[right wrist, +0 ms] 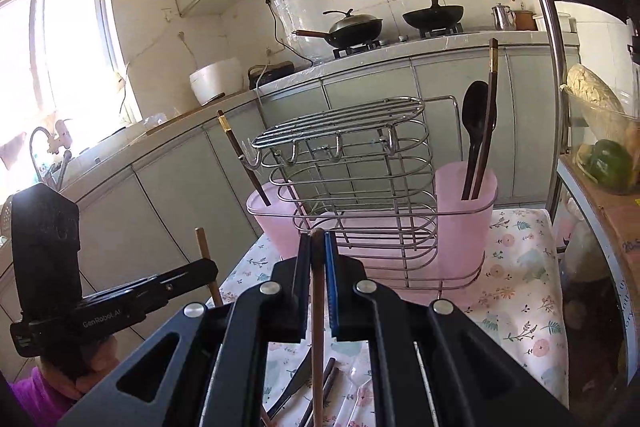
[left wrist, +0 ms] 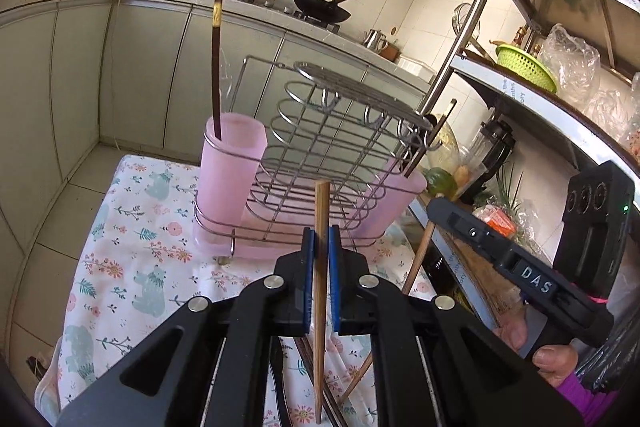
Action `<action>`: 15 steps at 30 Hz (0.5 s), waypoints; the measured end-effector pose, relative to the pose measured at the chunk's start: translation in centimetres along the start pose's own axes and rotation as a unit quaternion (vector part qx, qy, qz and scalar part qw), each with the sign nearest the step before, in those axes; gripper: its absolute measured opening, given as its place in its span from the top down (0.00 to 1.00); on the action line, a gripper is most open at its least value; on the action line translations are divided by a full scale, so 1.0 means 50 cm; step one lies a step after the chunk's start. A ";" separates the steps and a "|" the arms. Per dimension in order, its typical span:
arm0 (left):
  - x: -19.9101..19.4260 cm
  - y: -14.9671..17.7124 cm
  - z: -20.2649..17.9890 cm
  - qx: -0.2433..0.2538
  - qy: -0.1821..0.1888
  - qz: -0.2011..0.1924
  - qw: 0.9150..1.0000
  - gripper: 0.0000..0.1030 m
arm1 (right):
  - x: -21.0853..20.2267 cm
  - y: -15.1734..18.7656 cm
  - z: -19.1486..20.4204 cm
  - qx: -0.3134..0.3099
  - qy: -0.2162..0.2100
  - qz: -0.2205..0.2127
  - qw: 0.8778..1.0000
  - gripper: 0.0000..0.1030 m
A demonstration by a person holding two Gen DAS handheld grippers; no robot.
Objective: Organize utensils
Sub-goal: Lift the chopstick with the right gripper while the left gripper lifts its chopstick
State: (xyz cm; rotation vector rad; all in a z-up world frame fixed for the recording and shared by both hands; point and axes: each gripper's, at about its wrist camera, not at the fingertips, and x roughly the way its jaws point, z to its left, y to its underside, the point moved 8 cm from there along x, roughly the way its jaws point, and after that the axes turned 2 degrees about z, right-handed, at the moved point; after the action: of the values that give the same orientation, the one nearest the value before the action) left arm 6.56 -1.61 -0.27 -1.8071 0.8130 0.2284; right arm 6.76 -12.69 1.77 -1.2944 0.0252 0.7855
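I hold one wooden chopstick (left wrist: pixel 321 251) in left claw (left wrist: pixel 321 247), another (right wrist: pixel 318 291) in right claw (right wrist: pixel 318 259), both clamped upright for dropping into pink cups (left wrist: pixel 232 155).

Two black woks (right wrist: pixel 433 15) on the stove, white rice cooker (right wrist: pixel 216 79), green basket (left wrist: pixel 525 66) on shelf.

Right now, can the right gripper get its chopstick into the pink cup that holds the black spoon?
Probably yes. The right gripper is shut on a wooden chopstick, and the pink cup ahead has an open mouth; only the black spoon and dark chopstick share it.
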 end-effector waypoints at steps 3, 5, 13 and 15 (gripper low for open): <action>-0.001 0.003 -0.005 0.004 -0.001 -0.004 1.000 0.94 | 0.001 0.006 0.001 0.000 -0.004 0.004 1.000 0.93; -0.001 0.004 -0.009 0.006 -0.001 -0.005 1.000 0.94 | 0.003 0.011 0.001 0.001 -0.007 0.008 1.000 0.93; -0.008 -0.005 -0.012 0.004 -0.003 -0.011 1.000 0.94 | -0.009 0.012 0.001 -0.002 -0.012 0.001 1.000 0.93; -0.014 -0.010 -0.013 0.003 -0.003 -0.016 1.000 0.94 | -0.012 0.010 -0.001 0.001 -0.012 0.000 1.000 0.94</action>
State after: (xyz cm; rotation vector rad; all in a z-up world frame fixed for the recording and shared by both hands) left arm 6.21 -1.82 0.71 -1.8105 0.7796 0.2109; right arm 6.08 -13.00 1.58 -1.2835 0.0053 0.8008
